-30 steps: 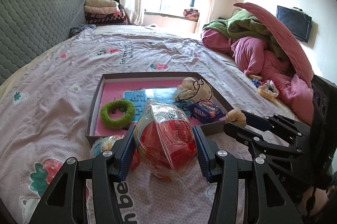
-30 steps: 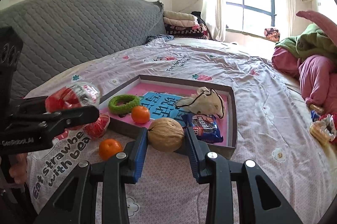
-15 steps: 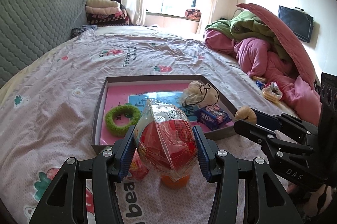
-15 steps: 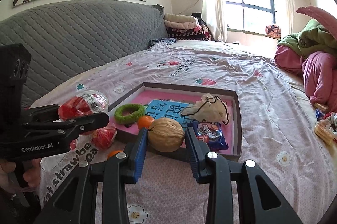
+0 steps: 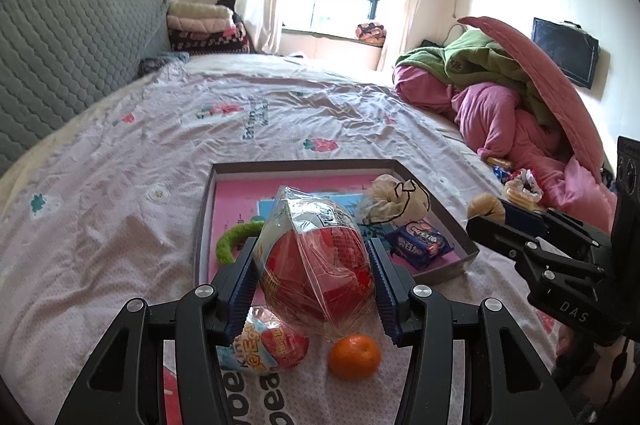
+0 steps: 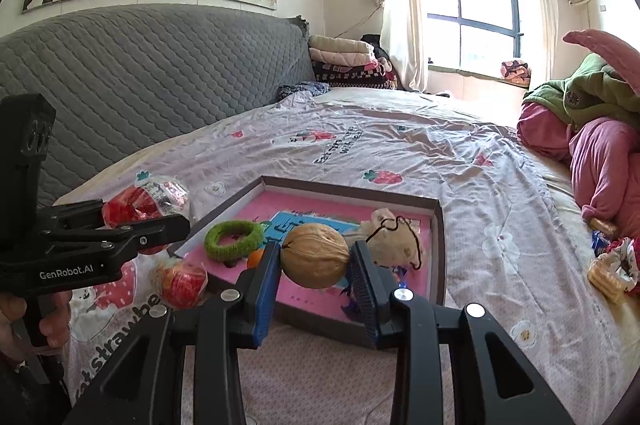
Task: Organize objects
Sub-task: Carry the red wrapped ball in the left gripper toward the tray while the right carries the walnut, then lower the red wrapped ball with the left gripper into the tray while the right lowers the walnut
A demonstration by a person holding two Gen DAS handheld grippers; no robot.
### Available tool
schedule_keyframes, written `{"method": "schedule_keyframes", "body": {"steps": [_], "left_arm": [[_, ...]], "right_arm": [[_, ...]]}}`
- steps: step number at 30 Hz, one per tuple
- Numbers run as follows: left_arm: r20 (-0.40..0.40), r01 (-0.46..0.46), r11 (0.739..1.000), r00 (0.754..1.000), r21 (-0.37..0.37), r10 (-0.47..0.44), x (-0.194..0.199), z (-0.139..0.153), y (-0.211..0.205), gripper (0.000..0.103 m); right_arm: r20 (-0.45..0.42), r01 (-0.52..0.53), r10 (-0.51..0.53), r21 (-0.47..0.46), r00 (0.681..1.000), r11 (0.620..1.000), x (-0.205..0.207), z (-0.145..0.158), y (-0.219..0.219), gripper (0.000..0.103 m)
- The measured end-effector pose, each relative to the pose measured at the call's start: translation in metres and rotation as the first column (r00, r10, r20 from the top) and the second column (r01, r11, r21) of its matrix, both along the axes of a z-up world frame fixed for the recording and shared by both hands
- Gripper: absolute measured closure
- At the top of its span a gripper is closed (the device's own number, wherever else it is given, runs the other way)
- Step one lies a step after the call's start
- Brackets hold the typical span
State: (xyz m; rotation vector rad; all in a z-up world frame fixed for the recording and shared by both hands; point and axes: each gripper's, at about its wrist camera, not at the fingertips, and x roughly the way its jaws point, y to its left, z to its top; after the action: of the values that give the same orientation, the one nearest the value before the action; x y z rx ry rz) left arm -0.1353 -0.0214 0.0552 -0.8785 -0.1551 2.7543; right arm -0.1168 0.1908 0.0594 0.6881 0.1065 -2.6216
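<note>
Both tongs have lifted slightly since a second ago and edged toward the tray, so the orange on the sheet, earlier hidden behind the left load, now shows below it. Left tongs (image 5: 312,273) clenched on a wrapped red toy egg (image 5: 316,265): clear crinkled film, red lower half, white printed top, held upright above the bed sheet (image 5: 120,185) just short of the tray's near rim. Right tongs (image 6: 314,257) clenched on a walnut (image 6: 314,255), tan, wrinkled shell with a dark seam, held over the tray's near edge. On the sheet under the left tongs: one second wrapped egg (image 5: 264,345), lying on its side, and one orange (image 5: 354,357) just beside it, apart. Shallow grey-walled tray (image 5: 304,165) with pink floor holds one green fuzzy ring (image 6: 234,239), one blue printed card (image 6: 308,223), one blue snack packet (image 5: 420,243), one cream cloth pouch with black cord (image 5: 394,199), and one second orange (image 6: 256,259), mostly hidden behind the right tongs. So: two eggs, two oranges, one walnut. Further right, loose snack wrappers (image 5: 518,185) beside a heap of pink and green bedding (image 5: 512,97). Grey quilted headboard (image 6: 160,73) beyond, folded blankets (image 6: 344,59) at its end.
</note>
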Motion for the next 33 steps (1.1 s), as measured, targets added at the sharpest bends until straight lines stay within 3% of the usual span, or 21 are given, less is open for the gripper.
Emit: {"method": "schedule_keyframes", "body": {"steps": [7, 20, 33], "left_arm": [[0.014, -0.014, 1.000, 1.000, 0.026, 0.013, -0.013, -0.001, -0.012, 0.049], [-0.072, -0.034, 0.999, 0.997, 0.008, 0.035, -0.028, 0.029, -0.031, 0.049], [-0.081, -0.072, 0.997, 0.994, 0.009, 0.072, -0.045, 0.037, -0.050, 0.049]], "right_arm": [[-0.004, 0.006, -0.006, 0.003, 1.000, 1.000, -0.004, 0.000, 0.002, 0.067], [-0.019, -0.006, 0.007, 0.007, 1.000, 1.000, -0.018, 0.003, -0.005, 0.067], [-0.066, -0.014, 0.014, -0.001, 0.998, 1.000, -0.038, 0.018, -0.018, 0.067]]}}
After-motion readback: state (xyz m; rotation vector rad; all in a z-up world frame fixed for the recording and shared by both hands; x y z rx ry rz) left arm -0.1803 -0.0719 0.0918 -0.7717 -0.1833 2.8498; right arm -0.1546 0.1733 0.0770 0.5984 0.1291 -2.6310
